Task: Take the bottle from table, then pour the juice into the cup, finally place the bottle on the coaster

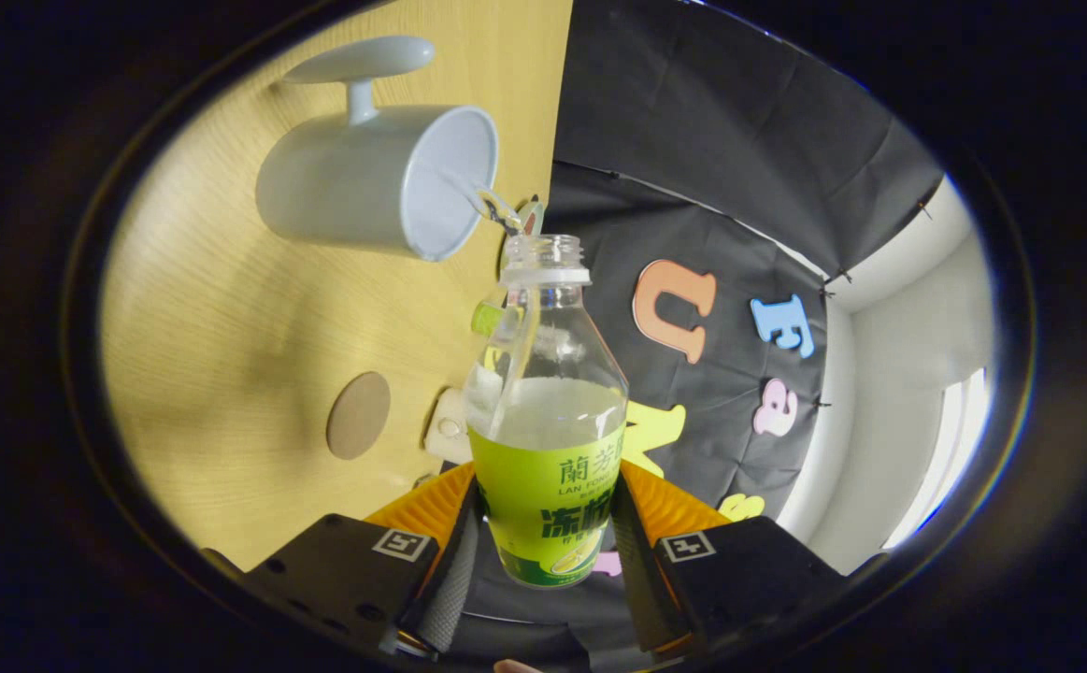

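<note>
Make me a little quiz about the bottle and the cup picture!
1. True or false: the gripper is shut on the bottle.
2. Where is the juice going? A) into the cup B) onto the coaster C) onto the floor
3. Fill in: the bottle has no ___ on its neck.

Key: 1 true; 2 A; 3 cap.

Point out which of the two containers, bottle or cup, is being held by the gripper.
The bottle with the green label: both fingers of the gripper press its sides. The pale cup stands apart on the wooden table, beyond the bottle's mouth.
</note>
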`<action>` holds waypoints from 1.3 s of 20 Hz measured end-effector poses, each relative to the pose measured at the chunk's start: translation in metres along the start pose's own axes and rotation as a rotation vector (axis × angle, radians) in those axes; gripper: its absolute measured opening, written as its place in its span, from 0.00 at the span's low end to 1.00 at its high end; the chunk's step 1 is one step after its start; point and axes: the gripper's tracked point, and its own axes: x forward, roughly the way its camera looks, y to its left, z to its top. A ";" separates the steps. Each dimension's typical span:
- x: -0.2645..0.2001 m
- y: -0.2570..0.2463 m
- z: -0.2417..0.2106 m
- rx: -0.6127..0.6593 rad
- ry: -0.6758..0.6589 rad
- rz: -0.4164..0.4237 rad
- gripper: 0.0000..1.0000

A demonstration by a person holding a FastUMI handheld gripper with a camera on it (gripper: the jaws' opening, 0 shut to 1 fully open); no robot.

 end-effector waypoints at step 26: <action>0.007 -0.038 0.006 -0.130 -0.002 -0.057 0.75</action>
